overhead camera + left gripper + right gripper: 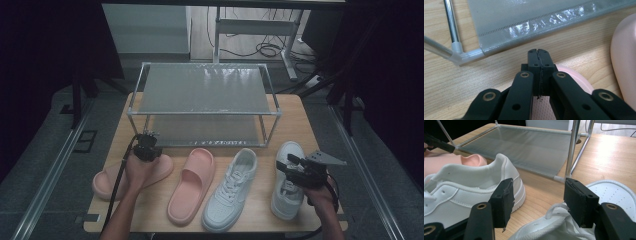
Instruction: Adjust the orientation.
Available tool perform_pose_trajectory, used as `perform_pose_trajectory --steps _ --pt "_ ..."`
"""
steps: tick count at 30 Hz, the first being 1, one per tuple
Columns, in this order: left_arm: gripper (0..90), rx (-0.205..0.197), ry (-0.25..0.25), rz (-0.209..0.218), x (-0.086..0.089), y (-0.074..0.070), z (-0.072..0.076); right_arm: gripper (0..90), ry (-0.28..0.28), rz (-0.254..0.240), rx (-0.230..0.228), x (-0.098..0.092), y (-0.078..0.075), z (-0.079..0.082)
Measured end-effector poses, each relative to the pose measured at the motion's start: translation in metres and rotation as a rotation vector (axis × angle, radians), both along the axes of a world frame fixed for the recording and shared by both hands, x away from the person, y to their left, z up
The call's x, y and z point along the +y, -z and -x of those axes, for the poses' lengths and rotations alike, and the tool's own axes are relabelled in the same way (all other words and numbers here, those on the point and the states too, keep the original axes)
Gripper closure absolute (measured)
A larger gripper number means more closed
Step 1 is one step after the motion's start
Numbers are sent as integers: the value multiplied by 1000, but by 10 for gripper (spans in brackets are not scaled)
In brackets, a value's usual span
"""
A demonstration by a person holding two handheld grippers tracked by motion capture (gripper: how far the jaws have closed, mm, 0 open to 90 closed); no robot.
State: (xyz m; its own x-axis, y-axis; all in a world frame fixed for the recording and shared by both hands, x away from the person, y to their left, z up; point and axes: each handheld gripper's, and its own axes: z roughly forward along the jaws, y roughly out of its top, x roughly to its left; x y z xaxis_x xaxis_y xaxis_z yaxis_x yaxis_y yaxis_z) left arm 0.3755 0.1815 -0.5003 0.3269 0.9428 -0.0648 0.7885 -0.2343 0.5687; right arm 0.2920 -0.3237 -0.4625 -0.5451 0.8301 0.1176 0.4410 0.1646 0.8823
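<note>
In the high view my left gripper (146, 136) hovers over the toe end of the left pink slipper (107, 181), close to the rack's front rail. The left gripper view has its jaws (539, 53) pressed together with nothing between them, above that slipper's rim (576, 78). My right gripper (289, 165) sits over the right white sneaker (287, 192). In the right gripper view it (539, 197) stands open above that sneaker's laces (556, 211) and toe (614, 192). The other white sneaker (461, 187) lies to the left of the jaws.
A two-shelf metal rack (205, 90) with grey fabric shelves stands at the back of the wooden table (295, 120). Its lower shelf (524, 17) is bare. A second pink slipper (192, 185) and the left white sneaker (230, 192) lie between my hands.
</note>
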Motion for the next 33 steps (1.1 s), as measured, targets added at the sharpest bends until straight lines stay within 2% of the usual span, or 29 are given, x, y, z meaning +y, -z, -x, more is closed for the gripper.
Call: perform_pose_trajectory --steps 6,12,24,31,33 --pt "900 13 8 16 1 0 3 419 4 -3 -3 -2 -1 1" --pt "900 19 34 19 -1 -1 13 420 9 -3 -10 -2 -2 2" --pt "900 11 114 52 -4 1 50 420 23 -1 -18 -2 -2 3" --pt "900 -2 143 82 -3 3 76 419 28 -4 -22 -3 -3 4" --pt "900 -5 146 85 -2 3 79 420 28 -3 -21 -3 -3 4"
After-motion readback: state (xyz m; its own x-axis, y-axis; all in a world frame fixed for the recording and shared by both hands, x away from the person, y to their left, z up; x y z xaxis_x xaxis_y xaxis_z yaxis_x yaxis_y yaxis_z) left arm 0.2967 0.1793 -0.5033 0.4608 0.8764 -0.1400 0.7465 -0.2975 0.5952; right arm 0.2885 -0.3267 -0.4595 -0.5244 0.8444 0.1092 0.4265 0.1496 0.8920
